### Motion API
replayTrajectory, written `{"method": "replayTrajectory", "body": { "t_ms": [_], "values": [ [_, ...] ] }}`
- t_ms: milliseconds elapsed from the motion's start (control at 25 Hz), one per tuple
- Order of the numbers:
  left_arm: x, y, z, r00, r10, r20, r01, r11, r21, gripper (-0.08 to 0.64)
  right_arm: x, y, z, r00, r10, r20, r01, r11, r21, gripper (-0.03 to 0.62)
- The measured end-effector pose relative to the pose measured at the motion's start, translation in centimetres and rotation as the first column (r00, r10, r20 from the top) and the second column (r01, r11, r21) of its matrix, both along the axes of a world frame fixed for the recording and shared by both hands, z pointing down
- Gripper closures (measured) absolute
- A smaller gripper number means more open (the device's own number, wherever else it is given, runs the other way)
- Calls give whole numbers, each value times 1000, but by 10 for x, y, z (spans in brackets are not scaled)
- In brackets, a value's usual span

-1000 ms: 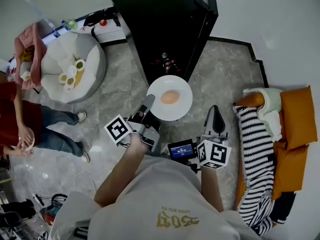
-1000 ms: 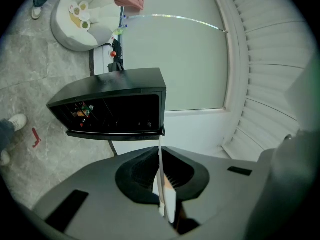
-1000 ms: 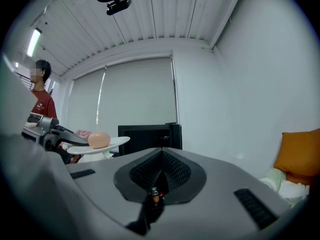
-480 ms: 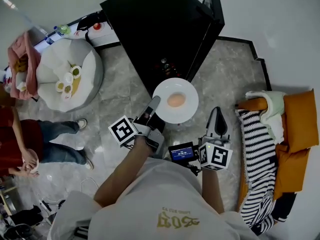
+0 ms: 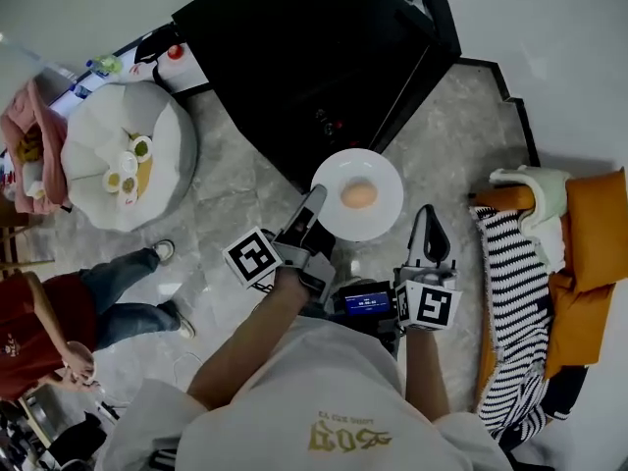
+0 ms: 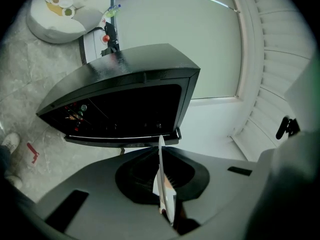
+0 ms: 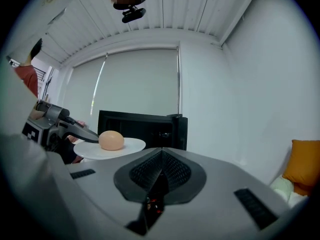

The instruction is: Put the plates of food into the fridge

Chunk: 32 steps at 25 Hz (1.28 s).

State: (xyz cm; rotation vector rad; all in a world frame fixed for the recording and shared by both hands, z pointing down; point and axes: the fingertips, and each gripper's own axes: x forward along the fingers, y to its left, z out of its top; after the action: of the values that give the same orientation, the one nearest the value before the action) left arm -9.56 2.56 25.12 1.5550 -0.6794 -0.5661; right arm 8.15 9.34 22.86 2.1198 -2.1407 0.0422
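A pale marble floor [image 5: 235, 180] with grey veining fills the room, and a glossy black fridge [image 5: 304, 57] stands at 12 o'clock in the head view. Just short of its front, near the centre of the picture, we see a round white plate [image 5: 383, 214] held level above the floor. A smooth, tan, egg-shaped piece of food [image 5: 359, 194] sits in the middle of it.

The left hand-held gripper [image 5: 314, 202] is clamped on the plate's rim at the 9 o'clock side. Its own view shows the plate only as a thin white edge pinched between the grey jaws, with the fridge's dark front beyond and small red items dimly visible inside. Those items are barely legible from above.

The right hand-held gripper [image 5: 429, 219] hangs at 5 o'clock of the plate, apart from it, with its jaws pressed together on nothing. Its view alone shows the plate from the side, a shallow dish with the food rising as a dome.

Only the head view shows the surroundings:
- At 10 o'clock, a round white padded seat [image 5: 157, 106] carries small bowls [image 5: 128, 165].
- At 3 o'clock, a black-and-white striped blanket [image 5: 510, 302] lies beside an orange cushion [image 5: 589, 253].
- At 8 o'clock stands a bystander in a red top [image 5: 39, 322].
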Motion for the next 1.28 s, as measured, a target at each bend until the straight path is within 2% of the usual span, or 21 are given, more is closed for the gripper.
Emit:
{"method": "replayTrajectory", "body": {
  "t_ms": [320, 520, 800, 1040, 1280],
  "values": [
    [12, -20, 15, 1000, 10, 2, -10, 999, -31, 543, 7, -27, 9, 1000, -4, -12, 4, 1000, -22, 583],
    [18, -35, 23, 1000, -28, 7, 28, 999, -32, 543, 15, -41, 16, 998, -51, 23, 51, 999, -13, 583],
    [35, -52, 37, 999, -32, 14, 33, 999, -15, 543, 28, -68, 35, 995, -101, 8, 101, 995, -9, 583],
    [39, -67, 73, 998, -54, 22, 55, 998, -40, 543, 34, -87, 62, 994, -104, 43, 106, 994, -32, 583],
    [41, -81, 104, 997, -77, 6, 78, 995, -55, 543, 42, -94, 92, 991, -134, -7, 134, 989, -59, 583]
  ]
}}
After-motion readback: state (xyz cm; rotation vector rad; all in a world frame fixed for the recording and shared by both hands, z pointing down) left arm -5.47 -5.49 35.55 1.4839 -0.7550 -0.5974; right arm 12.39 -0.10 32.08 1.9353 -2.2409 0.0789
